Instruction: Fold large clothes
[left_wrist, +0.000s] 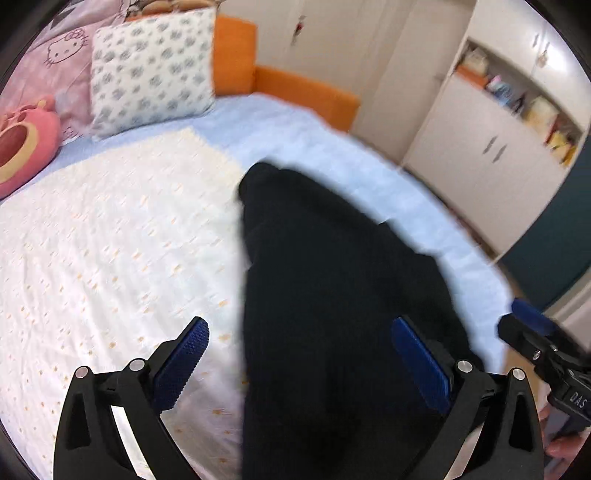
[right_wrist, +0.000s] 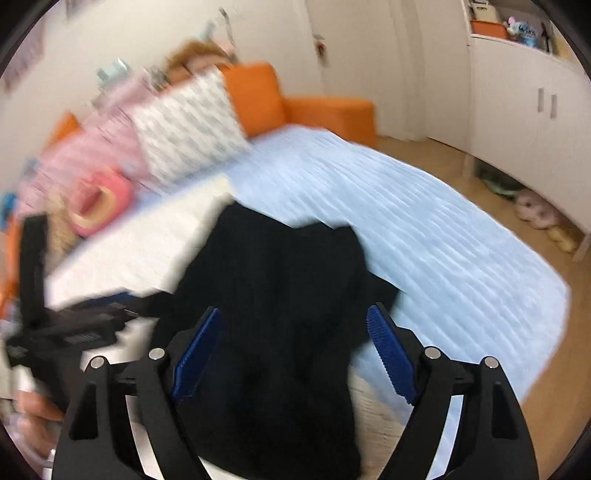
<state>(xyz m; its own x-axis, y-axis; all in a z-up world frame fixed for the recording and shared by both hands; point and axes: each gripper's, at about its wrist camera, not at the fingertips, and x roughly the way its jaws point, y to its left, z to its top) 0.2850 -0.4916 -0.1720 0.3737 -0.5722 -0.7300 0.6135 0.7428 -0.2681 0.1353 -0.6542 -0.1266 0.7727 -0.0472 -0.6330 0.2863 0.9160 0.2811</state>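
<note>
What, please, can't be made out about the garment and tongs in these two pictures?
- Black garment: type and folds lost to blur and darkness; bottom edge cuts it off, both views.
- Right tongs: open, but contact with the cloth unclear.
- Left tongs: likewise.
- Shelf contents: blurred, left view.

Left gripper (left_wrist: 299, 354) hovering with fingers spread over a black garment (left_wrist: 332, 295)

The garment is lying across the white quilt (left_wrist: 110, 240) at centre frame, while the right gripper (left_wrist: 535, 332) is showing at the lower right edge.

Black garment (left_wrist: 332, 295) bunched on bed
</note>
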